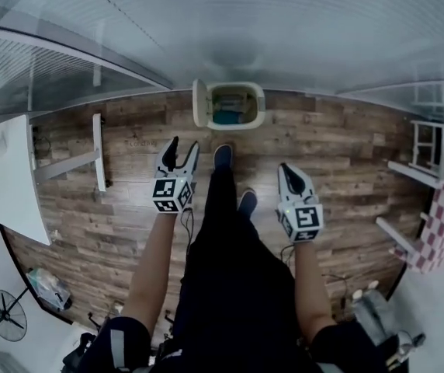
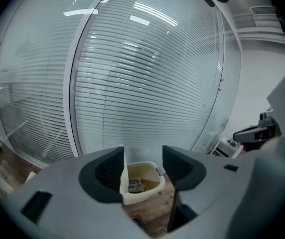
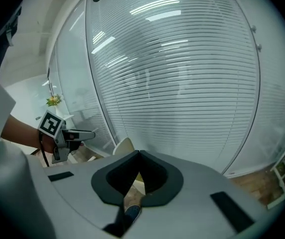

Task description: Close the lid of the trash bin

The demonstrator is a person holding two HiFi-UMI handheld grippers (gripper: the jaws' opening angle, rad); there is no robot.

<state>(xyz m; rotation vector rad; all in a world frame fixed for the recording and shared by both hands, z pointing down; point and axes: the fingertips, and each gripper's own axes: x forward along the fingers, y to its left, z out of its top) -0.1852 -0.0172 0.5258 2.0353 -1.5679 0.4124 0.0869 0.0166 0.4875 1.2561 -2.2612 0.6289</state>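
Blinds (image 1: 230, 29) across the far side, plank floor (image 1: 129, 208) below. Bin (image 1: 241, 125) at the foot of the blinds, dead ahead of the front shoe (image 1: 223, 156), well apart from both grippers. Open: tan inside showing, some rubbish at the bottom (box-like, cannot tell more). Lid (image 1: 199, 102) flipped up on the bin's left side, standing about upright, long edge running front to back, hinged along that left rim by the look of it. Needs swinging rightward and down over the opening, so a push on its left face.

Left gripper (image 1: 183, 151) nearer the lid: just left of the bin's line, pointing at it, jaws spread wide, nothing between them but air. In the left gripper view, bin framed in the gap, lid edge-on beside the left jaw in the picture, yet far off. Right gripper (image 1: 287, 169) right of the bin's line, farther from the lid, jaws pressed together at the tips, holding nothing.

Judgement: job for the left. Step forward first, get outside the lid, then tip it toward the right. Risk of shoving the bin into the blinds if pushed from the front.
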